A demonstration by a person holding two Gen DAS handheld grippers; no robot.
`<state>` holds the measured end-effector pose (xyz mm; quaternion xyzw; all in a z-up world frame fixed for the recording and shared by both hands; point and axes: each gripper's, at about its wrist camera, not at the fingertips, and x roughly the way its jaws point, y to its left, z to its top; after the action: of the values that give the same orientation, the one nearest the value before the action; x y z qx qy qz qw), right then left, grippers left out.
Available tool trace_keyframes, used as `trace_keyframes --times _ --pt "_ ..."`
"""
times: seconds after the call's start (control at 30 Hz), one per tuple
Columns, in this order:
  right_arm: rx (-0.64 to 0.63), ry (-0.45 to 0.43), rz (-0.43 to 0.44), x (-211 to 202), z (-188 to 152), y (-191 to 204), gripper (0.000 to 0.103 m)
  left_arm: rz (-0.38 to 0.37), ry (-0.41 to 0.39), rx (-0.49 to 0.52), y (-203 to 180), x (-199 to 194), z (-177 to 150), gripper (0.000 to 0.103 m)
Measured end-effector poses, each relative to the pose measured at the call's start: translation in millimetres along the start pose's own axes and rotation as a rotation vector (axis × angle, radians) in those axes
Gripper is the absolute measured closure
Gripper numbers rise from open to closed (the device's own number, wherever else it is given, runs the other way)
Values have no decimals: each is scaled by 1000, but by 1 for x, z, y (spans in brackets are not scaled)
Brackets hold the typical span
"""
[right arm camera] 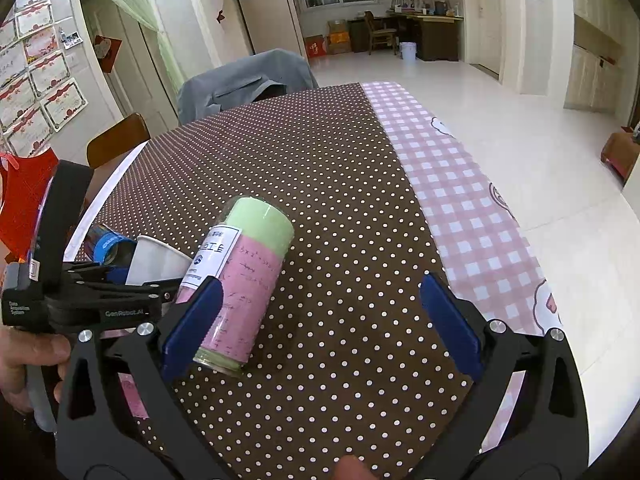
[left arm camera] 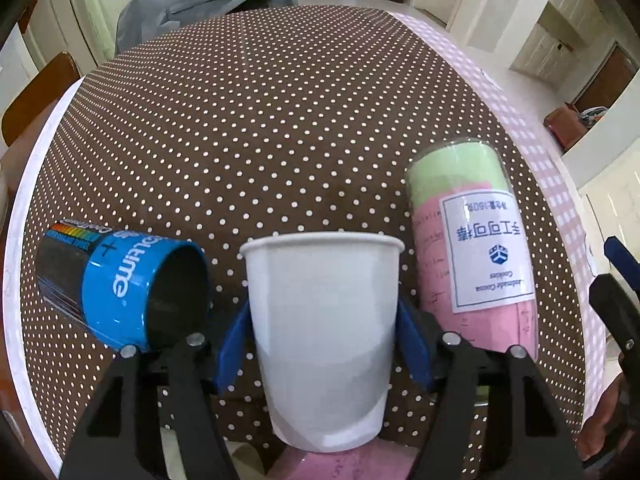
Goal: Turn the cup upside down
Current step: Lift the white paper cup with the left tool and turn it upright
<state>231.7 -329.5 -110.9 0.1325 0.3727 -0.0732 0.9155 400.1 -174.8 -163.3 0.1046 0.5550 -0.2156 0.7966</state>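
L wrist: left tongs (left arm camera: 322, 338) clamped on white paper cup (left arm camera: 322, 308), mouth up, blue pads on both sides, over brown polka-dot tabletop (left arm camera: 280, 120); blue-rimmed black can (left arm camera: 120, 284) on its side just left, green/pink labelled tube (left arm camera: 472, 248) just right | R wrist: right tongs (right arm camera: 320, 324) wide open, holding nothing, left pad beside tube (right arm camera: 244, 284); cup (right arm camera: 156, 264) far left in left tongs.

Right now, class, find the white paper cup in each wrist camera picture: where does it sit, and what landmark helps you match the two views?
Left wrist view: the white paper cup fills the lower centre, between the blue fingers of the left hand-held gripper.
Right wrist view: the cup sits at the left edge, partly hidden behind that gripper.
Shared landmark: the pink-and-green canister standing just beside the cup.
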Motion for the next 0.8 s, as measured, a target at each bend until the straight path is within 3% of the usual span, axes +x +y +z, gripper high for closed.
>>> trace_keyframes --times 0.3,0.8 --pt "1 -35 -13 -24 -3 4 6 -45 -116 -68 18 -35 -7 39" --pt "-29 -108 -7 -79 -21 22 6 -71 -265 -45 8 -121 -50 39"
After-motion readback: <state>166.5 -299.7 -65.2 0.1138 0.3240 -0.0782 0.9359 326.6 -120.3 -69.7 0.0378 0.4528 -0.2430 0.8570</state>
